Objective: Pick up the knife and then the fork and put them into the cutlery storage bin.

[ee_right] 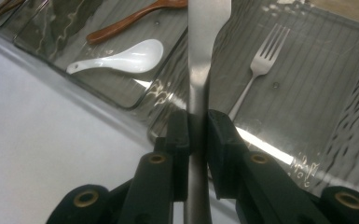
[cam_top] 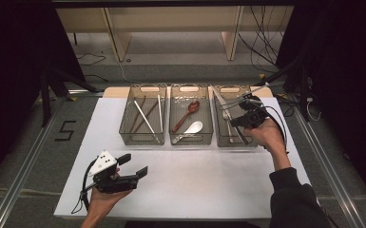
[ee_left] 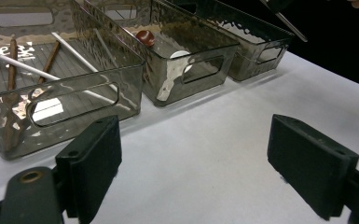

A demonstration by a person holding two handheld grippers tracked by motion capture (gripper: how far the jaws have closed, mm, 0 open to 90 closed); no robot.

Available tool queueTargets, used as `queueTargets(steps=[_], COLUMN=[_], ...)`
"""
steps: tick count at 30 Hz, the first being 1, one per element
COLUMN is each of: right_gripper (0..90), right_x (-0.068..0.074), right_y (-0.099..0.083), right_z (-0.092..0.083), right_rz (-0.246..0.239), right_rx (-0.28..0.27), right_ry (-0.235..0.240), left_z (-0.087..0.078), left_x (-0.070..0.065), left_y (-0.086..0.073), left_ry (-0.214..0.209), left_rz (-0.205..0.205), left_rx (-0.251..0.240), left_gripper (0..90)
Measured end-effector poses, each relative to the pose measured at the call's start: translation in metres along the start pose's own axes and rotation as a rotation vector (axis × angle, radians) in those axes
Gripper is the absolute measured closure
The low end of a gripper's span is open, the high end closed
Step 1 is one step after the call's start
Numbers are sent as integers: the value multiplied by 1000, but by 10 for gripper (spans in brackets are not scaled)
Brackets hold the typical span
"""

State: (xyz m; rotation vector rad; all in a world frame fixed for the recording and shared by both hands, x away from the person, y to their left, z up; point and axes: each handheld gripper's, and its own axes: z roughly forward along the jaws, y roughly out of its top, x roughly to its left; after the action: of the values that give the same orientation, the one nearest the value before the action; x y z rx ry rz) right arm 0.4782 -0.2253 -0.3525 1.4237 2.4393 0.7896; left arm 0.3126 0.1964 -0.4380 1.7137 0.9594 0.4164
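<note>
Setting: dark room with pale shelving at the back; a white worktop (cam_top: 185, 185) stands on a grey floor (cam_top: 33, 156).

Writing: a black "5" (cam_top: 65, 130) is marked on the floor left of the worktop. No brand or label can be read elsewhere.

Containers: three smoky clear bins in a row along the far edge.
- Left bin (cam_top: 142, 138): chopsticks, white and brown (cam_top: 145, 116).
- Middle bin (cam_top: 191, 139): brown wooden spoon (cam_top: 186, 115); white ceramic spoon (ee_right: 121, 58).
- Right bin (cam_top: 233, 141): metal fork (ee_right: 258, 70) lying flat on the ribbed floor.

Item in hand: a flat metal utensil handle (ee_right: 198, 79), probably a knife, blade end not visible. It is clamped between the jaws of the right hand-held gripper (ee_right: 198, 128), pads pressed on both flat sides, and projects straight ahead of them, above the near wall between the middle and right bins.

Left hand-held gripper (cam_top: 134, 167): held over the near left part of the worktop, well apart from the bins, jaws spread wide with nothing between them.
</note>
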Motion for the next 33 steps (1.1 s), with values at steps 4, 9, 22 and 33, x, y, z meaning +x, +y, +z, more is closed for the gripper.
queueTargets(steps=[4,9,22,33], right_gripper=[803,803,803,803], right_x=[-7,-16,-33,-36], right_y=[6,13,26,28], right_z=[3,9,30,41], right_rz=[26,64,151,164], right_rx=[3,3,19,30], right_ry=[-3,-25,-70,-77], left_z=[0,0,0,0], left_x=[0,0,1,1], left_y=[0,0,0,0], left_ry=[0,0,-2,-5], left_rz=[0,0,-4,-7], left_rx=[0,0,0,2], left_gripper=[173,173,173,173])
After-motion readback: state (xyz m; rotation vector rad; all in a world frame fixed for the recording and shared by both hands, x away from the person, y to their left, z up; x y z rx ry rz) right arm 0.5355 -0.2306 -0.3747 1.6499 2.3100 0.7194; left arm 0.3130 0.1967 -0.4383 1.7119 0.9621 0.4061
